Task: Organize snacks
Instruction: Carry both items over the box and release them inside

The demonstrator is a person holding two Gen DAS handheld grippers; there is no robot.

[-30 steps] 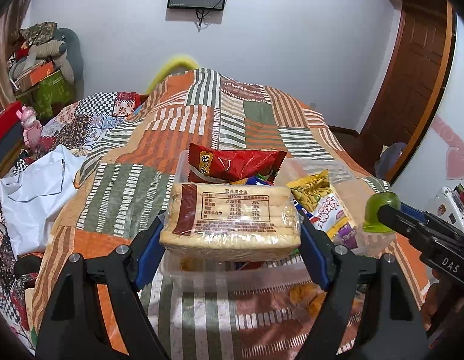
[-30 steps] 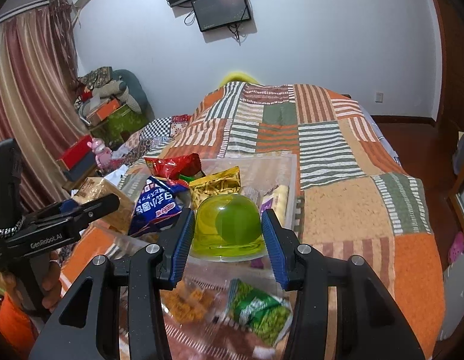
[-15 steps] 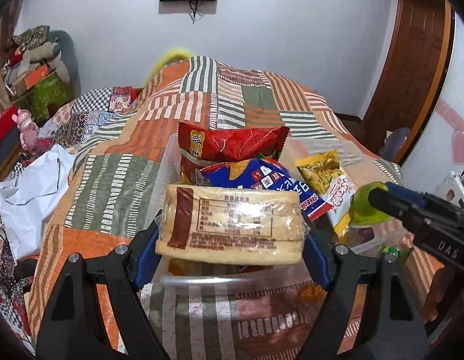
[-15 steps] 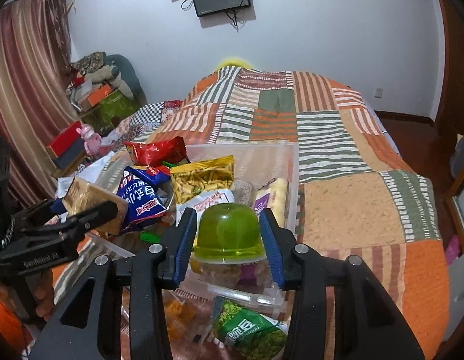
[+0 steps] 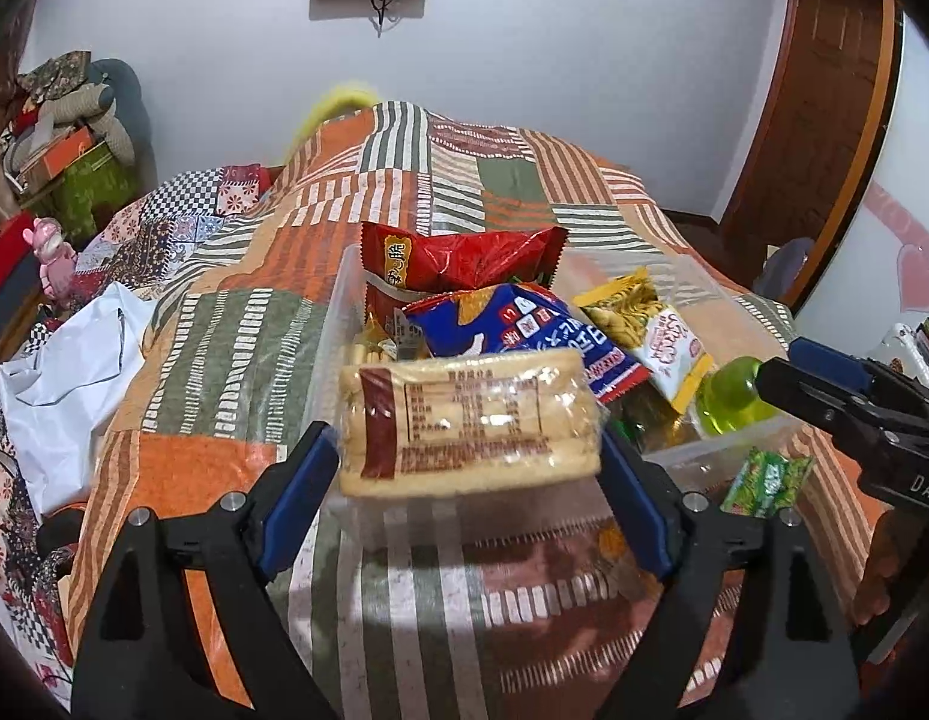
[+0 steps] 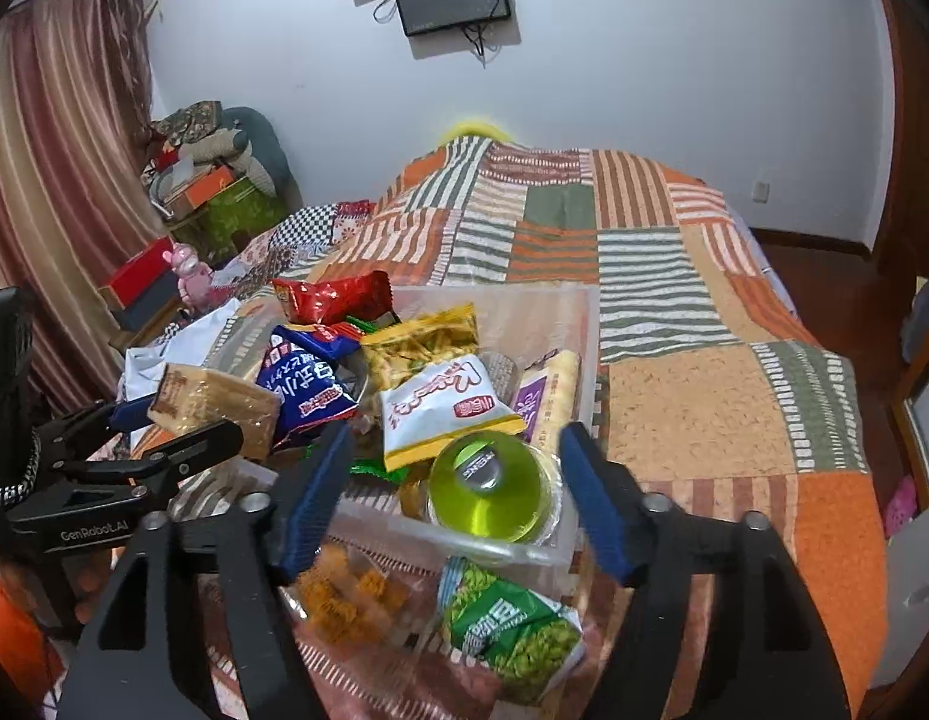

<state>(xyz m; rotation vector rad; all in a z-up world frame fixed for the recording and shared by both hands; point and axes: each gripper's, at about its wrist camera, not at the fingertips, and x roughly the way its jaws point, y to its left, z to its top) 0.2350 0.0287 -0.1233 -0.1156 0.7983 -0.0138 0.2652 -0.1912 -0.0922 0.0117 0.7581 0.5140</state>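
A clear plastic bin (image 5: 338, 312) (image 6: 584, 324) on the bed holds a red bag (image 5: 458, 258), a blue bag (image 5: 524, 330) and a yellow-white bag (image 6: 446, 402). My left gripper (image 5: 467, 462) is shut on a pale cracker pack (image 5: 470, 420), held over the bin's near left corner; it also shows in the right wrist view (image 6: 212, 399). My right gripper (image 6: 449, 486) stands open around a green jelly cup (image 6: 485, 495) that rests tilted in the bin's near right corner, apart from both pads.
A green pea bag (image 6: 512, 630) and an orange snack bag (image 6: 350, 594) lie on the quilt in front of the bin. White cloth (image 5: 62, 372) lies left. The patchwork quilt (image 6: 704, 396) stretches right and behind.
My right gripper lowered the jelly cup into the bin and opened; the cup tipped over. My left gripper stayed shut on the cracker pack and sank closer to the bin.
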